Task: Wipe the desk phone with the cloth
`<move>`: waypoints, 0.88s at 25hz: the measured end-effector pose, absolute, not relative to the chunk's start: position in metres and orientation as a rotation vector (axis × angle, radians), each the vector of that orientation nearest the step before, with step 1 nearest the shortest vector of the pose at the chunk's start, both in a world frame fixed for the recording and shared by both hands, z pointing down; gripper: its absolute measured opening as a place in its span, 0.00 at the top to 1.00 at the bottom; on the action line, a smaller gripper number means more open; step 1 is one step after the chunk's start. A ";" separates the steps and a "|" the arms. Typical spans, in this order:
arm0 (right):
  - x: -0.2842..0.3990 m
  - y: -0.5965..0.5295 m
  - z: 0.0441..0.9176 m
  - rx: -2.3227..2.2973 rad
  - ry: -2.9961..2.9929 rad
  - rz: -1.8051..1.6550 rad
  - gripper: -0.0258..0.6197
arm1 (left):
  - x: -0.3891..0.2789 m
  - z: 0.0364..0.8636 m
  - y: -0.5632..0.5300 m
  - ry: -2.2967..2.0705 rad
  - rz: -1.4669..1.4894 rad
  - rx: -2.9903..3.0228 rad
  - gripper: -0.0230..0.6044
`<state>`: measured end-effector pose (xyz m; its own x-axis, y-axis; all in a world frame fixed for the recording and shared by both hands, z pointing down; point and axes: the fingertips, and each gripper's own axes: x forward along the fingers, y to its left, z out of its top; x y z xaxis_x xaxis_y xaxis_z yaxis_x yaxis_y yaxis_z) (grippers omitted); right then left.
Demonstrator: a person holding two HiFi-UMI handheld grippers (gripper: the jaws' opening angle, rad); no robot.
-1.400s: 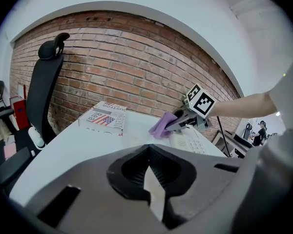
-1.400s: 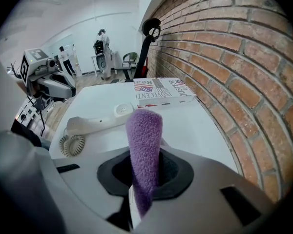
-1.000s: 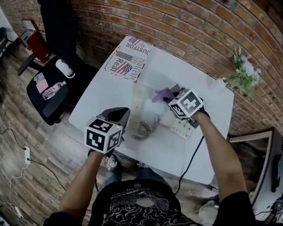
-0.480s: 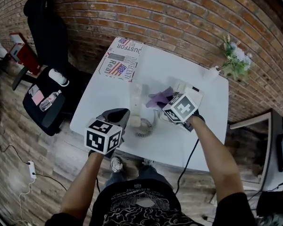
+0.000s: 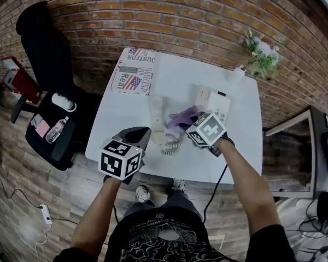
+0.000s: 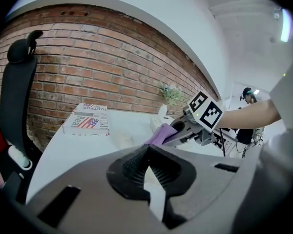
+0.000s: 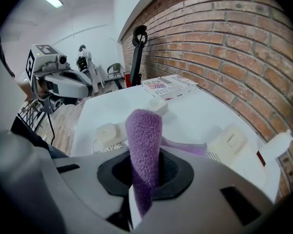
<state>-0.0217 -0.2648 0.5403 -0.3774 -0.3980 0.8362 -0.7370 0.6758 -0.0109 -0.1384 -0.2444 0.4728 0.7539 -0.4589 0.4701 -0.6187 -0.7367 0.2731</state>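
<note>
The cream desk phone base (image 5: pixel 211 101) stands on the white table (image 5: pixel 238 141). Its handset (image 5: pixel 156 118) lies off the cradle to the left, with the coiled cord (image 5: pixel 170 144) in front. My right gripper (image 5: pixel 190 122) is shut on the purple cloth (image 5: pixel 181 116), just in front of the base and right of the handset. In the right gripper view the cloth (image 7: pixel 144 145) sticks up from the jaws, with the handset (image 7: pixel 129 118) and base (image 7: pixel 229 143) beyond. My left gripper (image 5: pixel 139 133) hovers at the table's front left, shut and empty (image 6: pixel 149 172).
A flag-printed box (image 5: pixel 132 72) lies at the table's back left corner. A small vase of flowers (image 5: pixel 257 56) stands at the back right. A black office chair (image 5: pixel 49 81) is left of the table. A black cable (image 5: pixel 217 182) hangs over the front edge.
My right gripper has drawn back with the cloth from over the phone base to just in front of it. The left gripper has stayed put. The head view has shifted.
</note>
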 end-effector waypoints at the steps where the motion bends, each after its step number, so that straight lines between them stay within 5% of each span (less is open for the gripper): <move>1: -0.023 -0.261 0.541 0.888 -2.009 0.494 0.89 | -0.139 0.472 -0.243 -0.809 0.530 2.543 0.96; 22: -0.007 -0.228 0.485 1.290 -2.100 0.542 0.89 | -0.106 0.451 -0.228 -0.609 0.542 2.684 0.96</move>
